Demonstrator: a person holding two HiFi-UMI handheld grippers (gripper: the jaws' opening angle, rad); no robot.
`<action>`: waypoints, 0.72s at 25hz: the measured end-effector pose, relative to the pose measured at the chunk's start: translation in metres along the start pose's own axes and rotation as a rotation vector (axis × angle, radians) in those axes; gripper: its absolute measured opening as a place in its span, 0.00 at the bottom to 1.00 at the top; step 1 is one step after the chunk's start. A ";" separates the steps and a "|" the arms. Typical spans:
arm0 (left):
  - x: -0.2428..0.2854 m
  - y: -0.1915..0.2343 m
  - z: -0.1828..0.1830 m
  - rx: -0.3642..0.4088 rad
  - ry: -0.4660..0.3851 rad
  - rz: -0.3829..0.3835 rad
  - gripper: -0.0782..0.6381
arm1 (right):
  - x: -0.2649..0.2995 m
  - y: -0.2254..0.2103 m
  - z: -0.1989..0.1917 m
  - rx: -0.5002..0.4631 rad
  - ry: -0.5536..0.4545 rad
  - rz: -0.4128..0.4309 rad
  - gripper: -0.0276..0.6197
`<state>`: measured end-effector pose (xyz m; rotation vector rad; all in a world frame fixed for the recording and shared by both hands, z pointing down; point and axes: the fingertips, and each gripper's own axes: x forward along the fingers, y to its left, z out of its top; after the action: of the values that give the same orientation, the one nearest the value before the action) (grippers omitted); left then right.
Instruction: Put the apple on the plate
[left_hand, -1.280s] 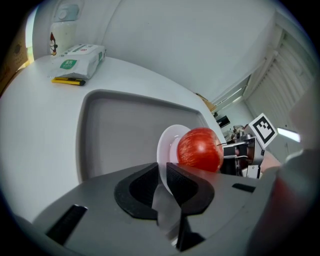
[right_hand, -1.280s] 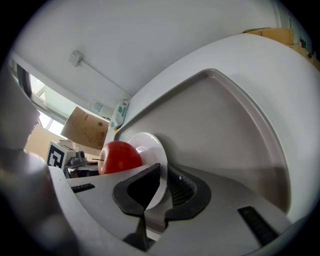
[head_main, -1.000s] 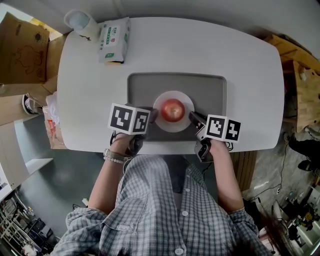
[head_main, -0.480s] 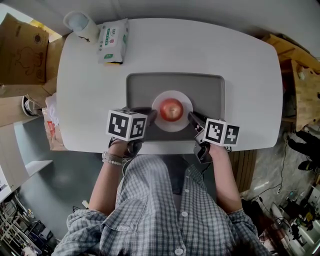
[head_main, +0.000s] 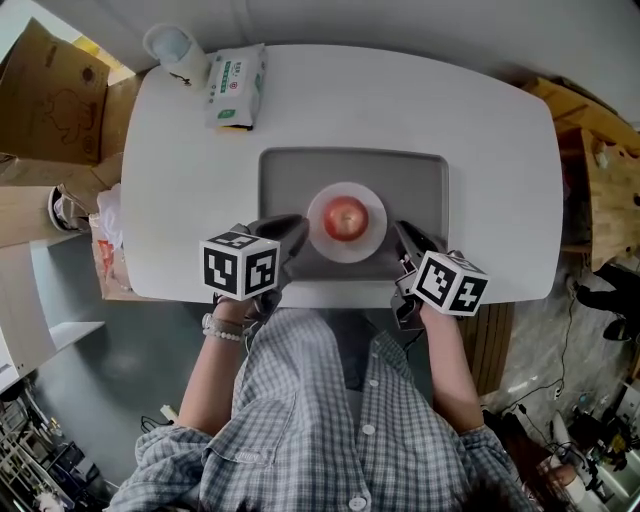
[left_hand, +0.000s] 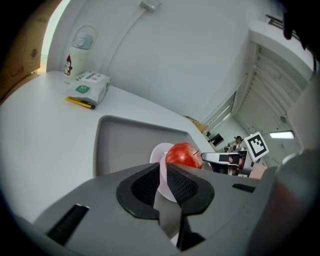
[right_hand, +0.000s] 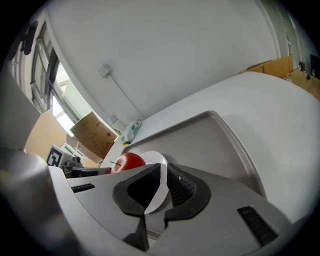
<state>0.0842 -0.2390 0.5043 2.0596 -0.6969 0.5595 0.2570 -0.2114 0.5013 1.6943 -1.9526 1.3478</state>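
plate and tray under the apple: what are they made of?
Plate: plain white, smooth, thin rim. It looks like glazed ceramic or melamine; the views don't settle which. Tray: uniform grey, matte, with rounded corners and a raised lip that look moulded, so probably plastic.

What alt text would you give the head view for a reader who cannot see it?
Seen from above, a red apple sits on a small white plate in a grey tray on a white table. A person in a checked shirt holds the left gripper and right gripper on either side of the plate.
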 end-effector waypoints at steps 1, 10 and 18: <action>-0.004 -0.002 0.003 0.002 -0.022 0.003 0.17 | -0.003 0.003 0.003 -0.010 -0.018 0.006 0.12; -0.048 -0.034 0.032 0.095 -0.177 0.021 0.12 | -0.039 0.040 0.036 -0.152 -0.168 0.100 0.09; -0.091 -0.078 0.056 0.162 -0.332 0.004 0.12 | -0.078 0.075 0.064 -0.253 -0.295 0.182 0.09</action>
<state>0.0753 -0.2249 0.3730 2.3314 -0.8708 0.2843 0.2403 -0.2135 0.3769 1.7030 -2.3732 0.8895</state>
